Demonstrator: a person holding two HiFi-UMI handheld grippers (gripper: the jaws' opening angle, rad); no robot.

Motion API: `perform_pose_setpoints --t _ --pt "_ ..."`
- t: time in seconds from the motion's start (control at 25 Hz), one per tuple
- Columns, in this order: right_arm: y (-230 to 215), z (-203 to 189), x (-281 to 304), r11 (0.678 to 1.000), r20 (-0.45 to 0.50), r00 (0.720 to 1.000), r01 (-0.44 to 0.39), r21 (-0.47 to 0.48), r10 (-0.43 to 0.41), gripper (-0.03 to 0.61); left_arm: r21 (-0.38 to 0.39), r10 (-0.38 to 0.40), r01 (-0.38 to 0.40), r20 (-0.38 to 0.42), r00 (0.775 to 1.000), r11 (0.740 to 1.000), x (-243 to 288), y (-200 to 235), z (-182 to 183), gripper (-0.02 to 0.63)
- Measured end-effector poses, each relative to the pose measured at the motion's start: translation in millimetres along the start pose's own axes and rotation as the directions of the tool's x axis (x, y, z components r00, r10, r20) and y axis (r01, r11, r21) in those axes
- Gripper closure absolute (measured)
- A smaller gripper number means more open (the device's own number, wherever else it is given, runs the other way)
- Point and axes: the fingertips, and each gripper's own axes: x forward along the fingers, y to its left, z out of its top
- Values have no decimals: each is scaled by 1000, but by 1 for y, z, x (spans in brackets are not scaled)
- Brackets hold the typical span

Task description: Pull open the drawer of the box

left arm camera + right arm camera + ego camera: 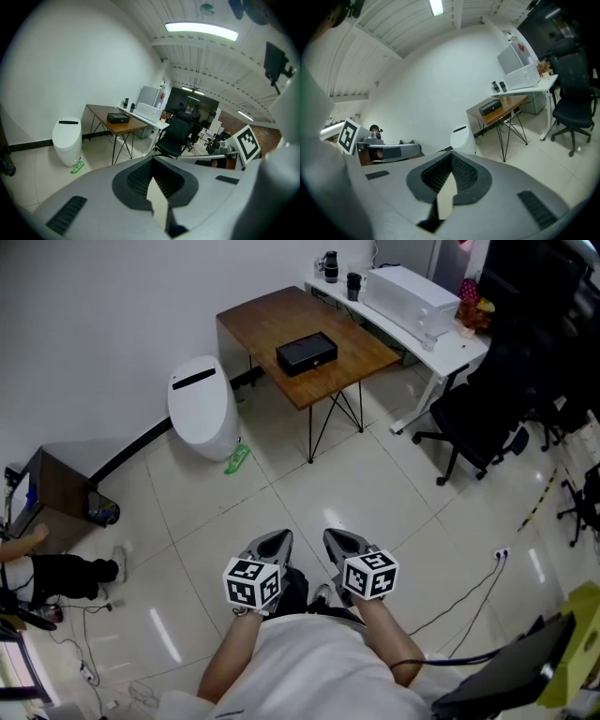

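Note:
The black box [306, 352] lies on a brown wooden table [262, 315] across the room, its drawer closed as far as I can see. It looks small in the left gripper view [118, 117] and in the right gripper view [490, 107]. My left gripper [281, 537] and right gripper [334, 535] are held side by side close to my body, over the tiled floor and far from the table. Both are shut with nothing between the jaws; the tips meet in the left gripper [152, 162] and right gripper [451, 157] views.
A white bin [202, 409] stands left of the table, with a green bottle [236, 459] on the floor beside it. A white desk [412, 329] and black office chair [478, 418] are at right. A seated person [56, 573] is at left. Cables [469, 596] cross the floor.

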Motion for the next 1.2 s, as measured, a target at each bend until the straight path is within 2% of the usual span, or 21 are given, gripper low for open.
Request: perform_pose_setpoints --t 0.2,0.4,0.72,1.04,1.2 --pt "-12 -2 21 1000 -25 999 20 12 -19 591 -12 -23 23 -13 1000 1000 21 18 7 614" --pt "-40 19 39 999 -23 999 42 26 -41 591 -4 -43 43 -9 999 999 55 29 32 613" --pt "-80 81 79 997 -5 997 76 4 -76 591 8 -91 91 -3 996 996 116 54 87 612" --pt "-97 131 133 998 -20 998 66 -11 -66 591 19 -130 130 -9 991 991 168 85 143 612" --pt "-116 159 148 995 6 995 97 -7 -97 591 34 -165 166 -21 986 986 196 91 166 613"
